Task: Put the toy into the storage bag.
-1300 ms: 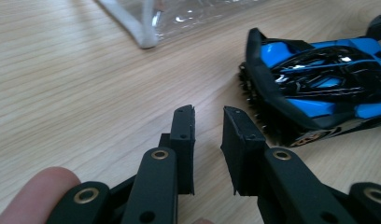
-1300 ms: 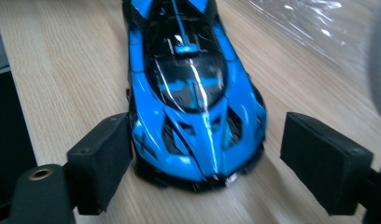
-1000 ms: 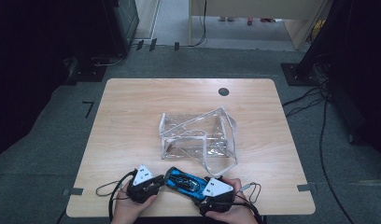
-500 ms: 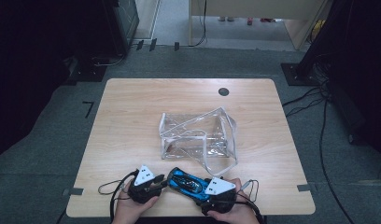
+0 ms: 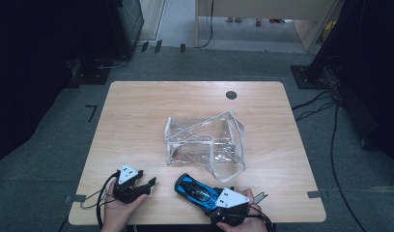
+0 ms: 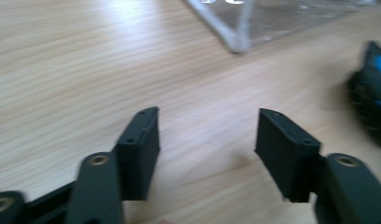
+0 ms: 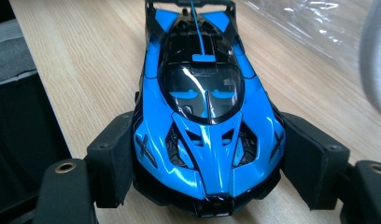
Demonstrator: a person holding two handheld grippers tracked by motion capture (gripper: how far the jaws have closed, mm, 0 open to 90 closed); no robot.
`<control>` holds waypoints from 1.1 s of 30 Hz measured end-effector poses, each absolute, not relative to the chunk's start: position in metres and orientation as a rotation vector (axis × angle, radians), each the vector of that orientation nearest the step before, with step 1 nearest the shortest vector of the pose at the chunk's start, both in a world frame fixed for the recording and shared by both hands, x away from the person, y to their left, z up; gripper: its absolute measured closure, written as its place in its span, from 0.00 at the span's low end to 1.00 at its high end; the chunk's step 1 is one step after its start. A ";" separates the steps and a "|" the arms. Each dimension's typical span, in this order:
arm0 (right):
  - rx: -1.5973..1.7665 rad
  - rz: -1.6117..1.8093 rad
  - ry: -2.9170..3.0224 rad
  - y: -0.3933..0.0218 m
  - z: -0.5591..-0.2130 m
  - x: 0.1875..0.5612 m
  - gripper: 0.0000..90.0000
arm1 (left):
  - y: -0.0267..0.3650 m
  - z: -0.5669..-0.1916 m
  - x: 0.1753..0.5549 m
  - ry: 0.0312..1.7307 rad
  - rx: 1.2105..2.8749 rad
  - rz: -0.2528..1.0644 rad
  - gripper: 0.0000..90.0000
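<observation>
The right gripper clamps its pads on the nose end of the blue toy car at the table's six o'clock edge; at the car's nine o'clock the left gripper has just been opening, jaws apart and empty; at twelve o'clock lies a clear plastic bag.

Toy cars: one
Clear plastic bags: one
Grippers: two, left gripper, right gripper
Tables: one
</observation>
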State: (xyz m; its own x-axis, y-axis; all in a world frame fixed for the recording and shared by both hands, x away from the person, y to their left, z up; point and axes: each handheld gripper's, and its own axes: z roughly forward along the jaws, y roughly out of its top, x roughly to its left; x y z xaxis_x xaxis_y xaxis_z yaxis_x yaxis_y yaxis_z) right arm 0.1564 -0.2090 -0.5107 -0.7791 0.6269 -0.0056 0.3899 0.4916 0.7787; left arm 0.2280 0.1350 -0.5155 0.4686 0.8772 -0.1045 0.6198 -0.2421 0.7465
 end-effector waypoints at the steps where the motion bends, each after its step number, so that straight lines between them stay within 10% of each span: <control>1: 0.860 1.170 2.451 -0.209 -0.511 0.156 0.29 | 0.135 -0.516 0.228 1.244 1.967 0.436 0.36; 8: 0.833 1.189 2.446 -0.208 -0.505 0.152 0.29 | 0.136 -0.518 0.232 1.312 2.010 0.568 0.20; 33: 0.804 1.296 2.367 -0.213 -0.480 0.140 0.29 | 0.150 -0.519 0.236 1.379 1.986 0.591 0.11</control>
